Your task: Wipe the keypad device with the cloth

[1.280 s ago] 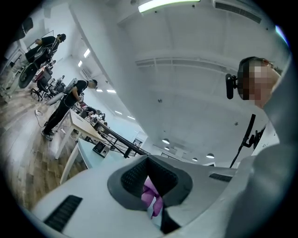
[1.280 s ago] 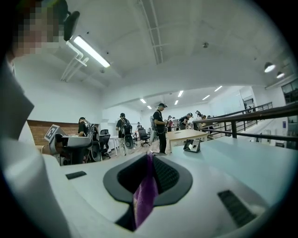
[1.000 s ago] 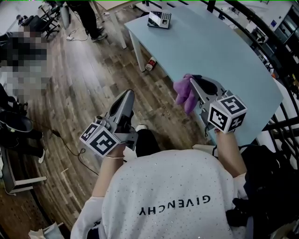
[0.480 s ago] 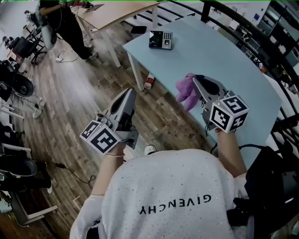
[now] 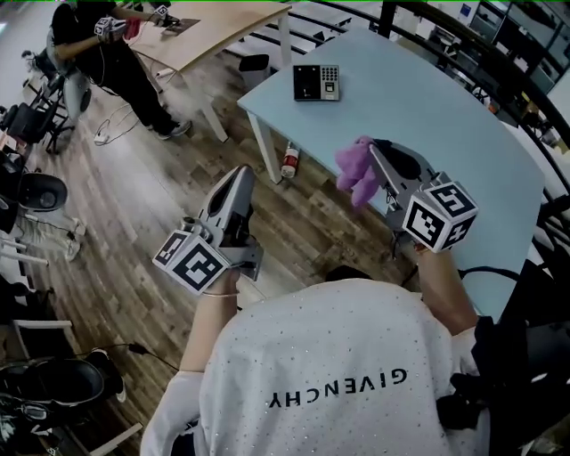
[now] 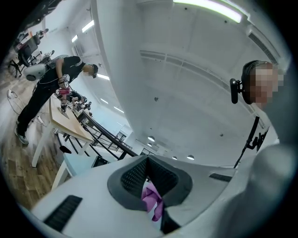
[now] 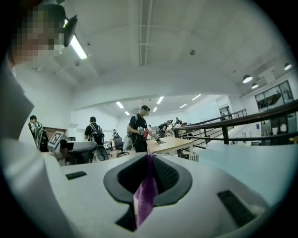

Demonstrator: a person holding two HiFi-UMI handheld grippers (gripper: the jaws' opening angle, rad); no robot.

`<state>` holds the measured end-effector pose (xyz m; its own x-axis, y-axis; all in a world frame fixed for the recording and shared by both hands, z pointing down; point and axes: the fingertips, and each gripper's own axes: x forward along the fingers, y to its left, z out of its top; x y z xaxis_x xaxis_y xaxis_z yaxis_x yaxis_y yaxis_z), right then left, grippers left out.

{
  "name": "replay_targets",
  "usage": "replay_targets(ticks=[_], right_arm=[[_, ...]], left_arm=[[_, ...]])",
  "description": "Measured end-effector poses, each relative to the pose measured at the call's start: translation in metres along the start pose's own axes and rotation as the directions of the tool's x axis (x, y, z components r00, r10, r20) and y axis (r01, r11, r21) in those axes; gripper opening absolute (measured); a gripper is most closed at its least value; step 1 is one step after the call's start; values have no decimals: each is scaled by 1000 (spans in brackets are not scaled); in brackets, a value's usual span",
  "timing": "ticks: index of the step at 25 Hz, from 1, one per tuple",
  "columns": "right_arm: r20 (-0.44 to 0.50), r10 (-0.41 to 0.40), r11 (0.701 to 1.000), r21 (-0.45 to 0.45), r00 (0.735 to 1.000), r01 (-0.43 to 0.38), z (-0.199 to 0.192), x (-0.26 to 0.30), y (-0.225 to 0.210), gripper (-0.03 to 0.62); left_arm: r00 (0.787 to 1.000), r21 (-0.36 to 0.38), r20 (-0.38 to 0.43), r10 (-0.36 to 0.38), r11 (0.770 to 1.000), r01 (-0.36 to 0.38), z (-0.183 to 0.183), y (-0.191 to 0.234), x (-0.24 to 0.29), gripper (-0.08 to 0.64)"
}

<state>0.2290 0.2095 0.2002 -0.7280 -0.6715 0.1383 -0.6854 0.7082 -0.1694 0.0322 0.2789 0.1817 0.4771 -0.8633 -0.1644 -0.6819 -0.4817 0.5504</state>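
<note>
The keypad device [image 5: 317, 82] lies flat near the far left corner of the light blue table [image 5: 436, 116]. My right gripper [image 5: 372, 148] is held over the table's near edge, shut on a purple cloth [image 5: 356, 171] that hangs bunched to its left. In the right gripper view the cloth [image 7: 145, 195] is pinched between the jaws of the right gripper [image 7: 149, 158]. My left gripper [image 5: 242, 175] hovers over the wooden floor, left of the table, shut and holding nothing. In the left gripper view a bit of purple cloth [image 6: 152, 201] shows past the closed left gripper [image 6: 149, 160].
A can [image 5: 289, 163] lies on the floor by the table leg. Another person [image 5: 107, 44] works at a wooden table [image 5: 214, 22] at the far left. A dark railing [image 5: 499, 62] runs behind the blue table. Office chairs [image 5: 31, 191] stand along the left.
The head view has shifted, so the keypad device now sits a little lower and further right in it. Both grippers keep nearly the same pose, the right one still holding the cloth.
</note>
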Motion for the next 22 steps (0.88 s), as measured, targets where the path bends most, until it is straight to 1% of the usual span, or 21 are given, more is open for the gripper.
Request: replay_targets(ticks=[2,4,5,7,9,11,14,16,18,20,21,22], right_arm=[[22,-19,999,31,1000,18,10,0,4,35],[16,-23,999,35,1000,23,18,1,9,37],[4,-22,999,36,1000,21,20,5,11,37],[-25,-42,999,25,999,43,21,17,7,38],[-52,-91,996,-5,995,91,19,42,-8,38],[-80,-107,994,-28,991,105,14,79,-24,38],[-121,-78,995,-71,990,70,6,137,-39,38],[-127,-56,993,-113,990,41,7,161,-39,38],[-80,-18,985,-173,997,4,20,171,-30,38],[-27,39,974,-220,999,-44,34,184,-21,40],[-14,72,974,-212,997,-73,38,193,-20,40],[-6,107,979,-173,994,-107,41,205,-21,40]], left_arm=[[999,16,-38,-21,1000,21,6,-1,0,2],[996,48,-83,-33,998,37,15,-4,-3,2],[995,66,-100,-26,997,33,20,-2,-5,2],[994,86,-110,10,996,0,31,9,-8,2],[994,77,-105,44,996,-36,38,33,-6,2],[993,65,-100,67,996,-61,45,65,4,2],[990,74,-101,98,993,-90,52,112,23,2],[989,76,-111,97,993,-89,53,130,33,2],[991,82,-111,69,995,-60,58,135,42,2],[996,99,-83,36,995,-27,67,138,54,2],[997,104,-68,23,994,-16,71,143,62,2],[998,105,-61,12,994,-5,75,148,70,2]])
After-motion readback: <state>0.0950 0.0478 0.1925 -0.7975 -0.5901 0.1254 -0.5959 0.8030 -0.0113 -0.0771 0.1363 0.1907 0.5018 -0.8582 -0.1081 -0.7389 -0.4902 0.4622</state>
